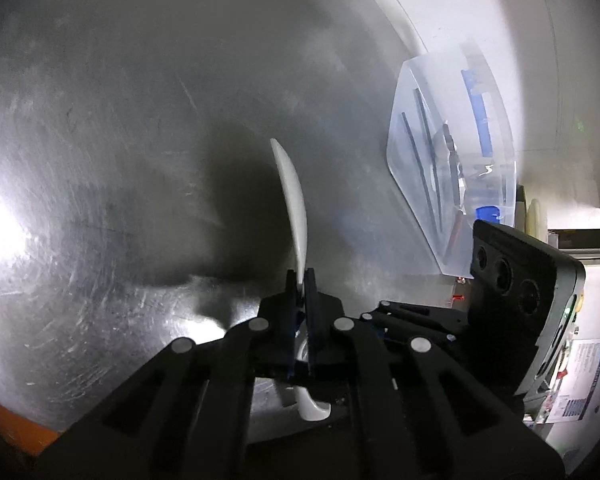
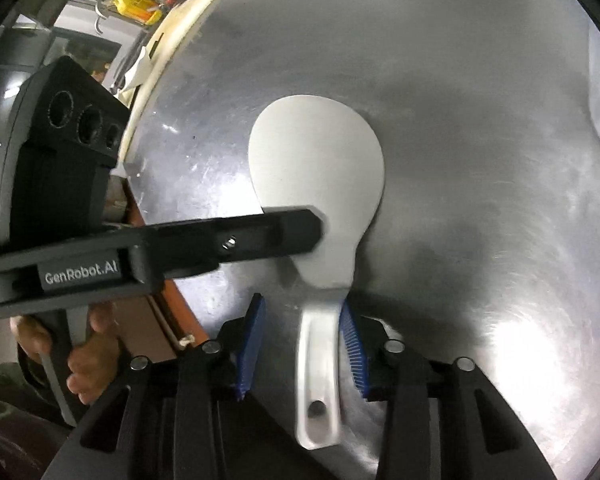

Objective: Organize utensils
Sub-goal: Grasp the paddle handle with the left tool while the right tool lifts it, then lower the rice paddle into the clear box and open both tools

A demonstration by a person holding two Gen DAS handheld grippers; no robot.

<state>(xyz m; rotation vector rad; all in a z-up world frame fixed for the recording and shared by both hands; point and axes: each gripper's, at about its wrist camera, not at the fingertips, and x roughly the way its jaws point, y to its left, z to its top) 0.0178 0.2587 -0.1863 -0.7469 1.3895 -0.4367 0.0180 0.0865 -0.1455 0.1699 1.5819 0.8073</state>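
the left gripper [image 1: 300, 280] clamps the white rice paddle [image 2: 316, 168], still outside the clear bin [image 1: 452, 168] of stowed utensils, while the right gripper [image 2: 304, 344] stands released around its handle.

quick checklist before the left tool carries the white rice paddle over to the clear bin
1. Left tool shut on the white rice paddle: ok, its fingers pinch the blade's edge.
2. Right tool free of the paddle: not ok, the jaws are apart but the handle lies between them, against the right pad.
3. Paddle lifted off the steel table: cannot tell.
4. Clear bin open to receive it: ok, no lid visible, long dark utensils already inside.
5. Way to the bin clear: ok, bare steel between paddle and bin.
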